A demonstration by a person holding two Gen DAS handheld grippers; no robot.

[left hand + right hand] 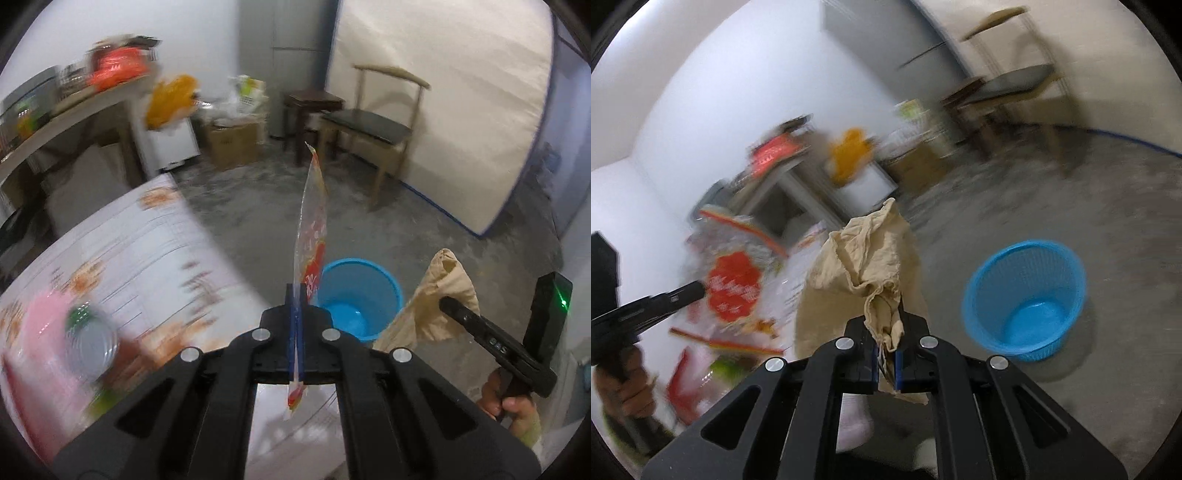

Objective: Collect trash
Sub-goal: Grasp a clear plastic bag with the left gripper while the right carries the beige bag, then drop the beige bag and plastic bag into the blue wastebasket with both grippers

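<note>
My left gripper (297,295) is shut on a flat clear and red plastic wrapper (312,225), held edge-on and upright, above and just left of the blue mesh trash basket (360,295) on the floor. My right gripper (886,347) is shut on a crumpled tan paper bag (864,254); the blue basket (1025,299) is on the floor to its right. The right gripper (448,304) with the tan bag (439,299) shows in the left wrist view, right of the basket. The left gripper (700,288) with the wrapper (733,284) shows at the left of the right wrist view.
A table with a white patterned cloth (140,251) is at left, carrying a pink item (44,332) and a clear bottle (92,339). A wooden chair (373,125), a stool (314,103), cardboard boxes (232,140) and a cluttered shelf (66,110) stand further back on the concrete floor.
</note>
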